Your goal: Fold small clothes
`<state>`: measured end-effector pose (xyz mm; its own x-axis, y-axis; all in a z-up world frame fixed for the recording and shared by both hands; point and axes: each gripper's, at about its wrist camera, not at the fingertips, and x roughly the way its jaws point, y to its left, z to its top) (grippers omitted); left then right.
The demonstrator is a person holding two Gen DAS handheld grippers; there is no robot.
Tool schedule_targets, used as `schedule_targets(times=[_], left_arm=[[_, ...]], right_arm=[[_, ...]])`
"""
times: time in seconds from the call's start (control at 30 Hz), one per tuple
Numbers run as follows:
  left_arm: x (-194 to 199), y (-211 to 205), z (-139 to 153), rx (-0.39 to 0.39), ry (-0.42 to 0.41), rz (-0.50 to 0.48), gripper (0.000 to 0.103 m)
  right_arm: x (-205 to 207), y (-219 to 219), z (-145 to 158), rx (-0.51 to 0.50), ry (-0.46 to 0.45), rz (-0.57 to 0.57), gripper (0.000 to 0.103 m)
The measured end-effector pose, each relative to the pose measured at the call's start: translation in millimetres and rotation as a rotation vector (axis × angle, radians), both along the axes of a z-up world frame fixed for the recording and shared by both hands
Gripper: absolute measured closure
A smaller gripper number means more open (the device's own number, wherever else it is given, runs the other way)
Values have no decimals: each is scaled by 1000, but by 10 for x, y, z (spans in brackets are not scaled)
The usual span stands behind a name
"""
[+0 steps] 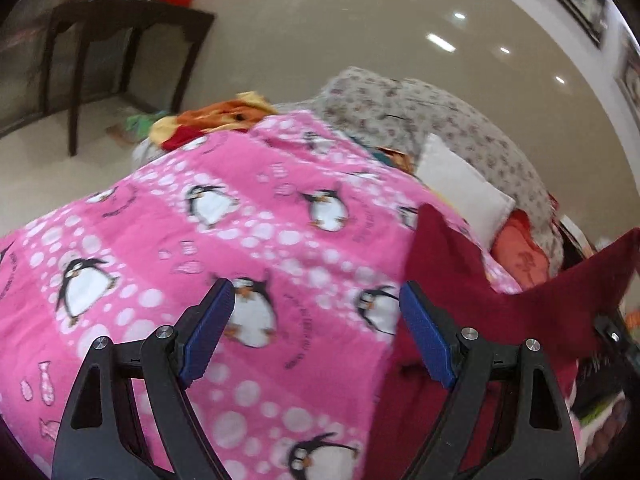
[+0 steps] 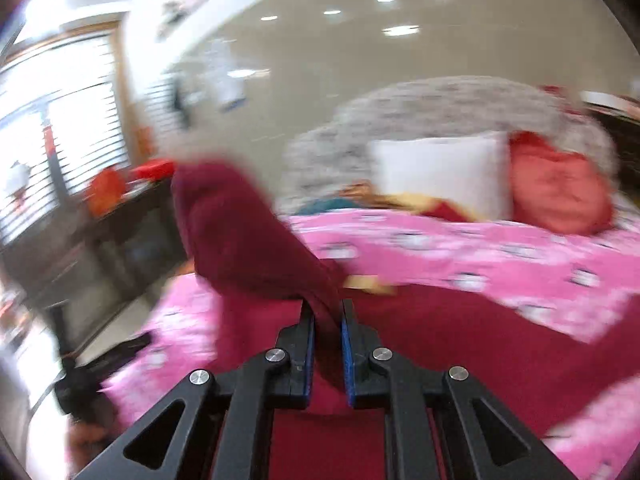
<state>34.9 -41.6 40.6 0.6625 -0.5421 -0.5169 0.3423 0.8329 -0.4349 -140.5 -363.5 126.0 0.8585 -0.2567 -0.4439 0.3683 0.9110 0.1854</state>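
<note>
A dark red garment [image 1: 440,256] lies on a pink penguin-print blanket [image 1: 240,240], with one part lifted up off it. In the left wrist view my left gripper [image 1: 316,288] is open over the blanket. Its right finger [image 1: 424,332] is at the garment's left edge, and nothing is between the fingers. In the right wrist view my right gripper [image 2: 327,308] is shut on a fold of the dark red garment [image 2: 240,232]. The cloth rises up and to the left from the blue pads. More of it spreads flat beneath, on the pink blanket [image 2: 480,248]. This view is blurred.
Behind the blanket are a white pillow [image 1: 460,192], an orange cushion [image 2: 560,184] and a grey floral cover [image 1: 420,112]. Orange and yellow clothes [image 1: 216,120] sit at the blanket's far edge. A dark wooden table [image 1: 120,28] stands on the glossy floor at far left.
</note>
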Motion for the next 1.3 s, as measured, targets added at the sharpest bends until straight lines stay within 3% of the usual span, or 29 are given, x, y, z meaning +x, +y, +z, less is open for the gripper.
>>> schedule_targets(times=[0.03, 0.07, 0.1, 0.13, 0.17, 0.27, 0.37, 0.5, 0.6, 0.73, 0.77, 0.83, 0.9, 1.0, 1.1, 1.2, 1.3], left_arm=[[-39, -60, 13, 12, -15, -26, 19], [-86, -152, 18, 33, -31, -65, 19], [-113, -226, 14, 52, -35, -93, 19], [-131, -275, 4, 65, -36, -114, 19], [-159, -354, -18, 91, -36, -146, 19], [-200, -537, -99, 189, -35, -185, 19], [-189, -632, -184, 237, -8, -214, 19], [-162, -682, -305, 289, 24, -215, 19], [-192, -659, -301, 296, 8, -226, 19], [-206, -637, -325, 307, 1, -248, 19], [-205, -635, -328, 307, 1, -251, 19], [-206, -631, -327, 311, 1, -258, 19], [-213, -614, -318, 316, 4, -259, 19], [-213, -548, -259, 303, -2, -224, 19], [-190, -451, -213, 304, -30, -151, 19], [-120, -394, -247, 289, 6, -140, 19], [-135, -363, -212, 282, -15, -125, 19]], right_arm=[[-52, -170, -88, 34, 28, -63, 92], [-57, -380, -235, 69, 102, -142, 85], [-63, -494, -349, 80, 188, -200, 77], [-81, -604, -469, 81, 281, -258, 60], [-141, -649, -508, 81, 294, -274, 59], [-390, -509, -336, 44, 210, -265, 59], [-209, -212, -81, -18, 133, -119, 58], [542, 341, 84, -68, 101, 217, 58], [1323, 788, -35, -194, 162, 379, 57], [2117, 1018, -322, -314, 307, 452, 55], [2232, 1035, -398, -313, 330, 471, 56], [2253, 994, -481, -293, 339, 502, 74], [2285, 1044, -434, -304, 296, 512, 99], [2393, 1143, -297, -257, 218, 531, 99], [2601, 1269, -391, -240, 222, 522, 99], [2746, 1286, -466, -197, 213, 534, 99], [2655, 1183, -448, -134, 197, 494, 95]])
